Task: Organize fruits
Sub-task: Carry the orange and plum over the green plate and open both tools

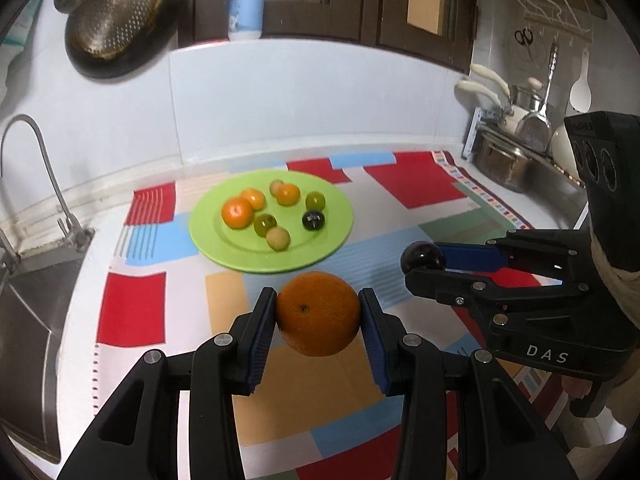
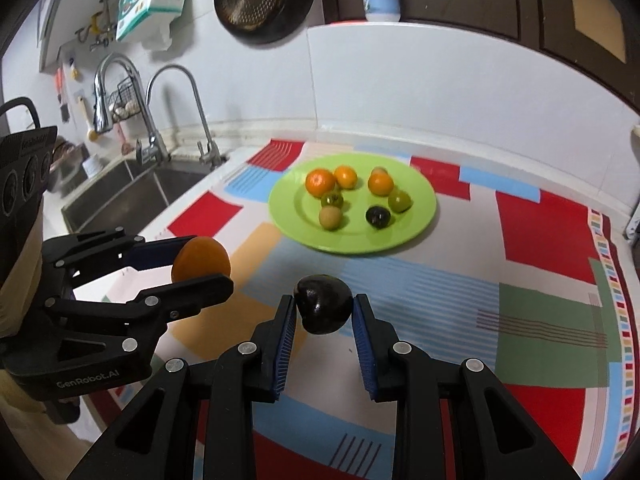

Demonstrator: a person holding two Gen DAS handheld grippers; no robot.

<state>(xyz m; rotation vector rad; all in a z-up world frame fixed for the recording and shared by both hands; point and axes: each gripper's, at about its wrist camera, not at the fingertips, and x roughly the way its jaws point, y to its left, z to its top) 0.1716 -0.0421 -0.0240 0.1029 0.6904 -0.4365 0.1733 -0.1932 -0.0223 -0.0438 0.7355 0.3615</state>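
My left gripper [image 1: 318, 312] is shut on an orange [image 1: 319, 313], held above the patterned cloth. My right gripper [image 2: 323, 310] is shut on a dark plum [image 2: 323, 309], also lifted off the cloth. Each gripper shows in the other's view: the right gripper [image 1: 420, 268] with the dark plum [image 1: 421, 258], and the left gripper [image 2: 204, 262] with the orange [image 2: 201, 260]. Beyond both lies a green plate [image 1: 336, 236] [image 2: 420, 220] with several small fruits: oranges [image 2: 320, 182], green ones [image 2: 400, 201] and one dark plum [image 2: 378, 216].
A colourful patchwork cloth [image 2: 540, 304] covers the counter. A sink [image 2: 120, 192] with taps [image 2: 168, 80] lies to the left. Pots and utensils [image 1: 516, 148] stand at the right. A pan with a strainer [image 1: 116, 16] hangs on the white wall, and a bottle [image 1: 246, 2] stands on the ledge.
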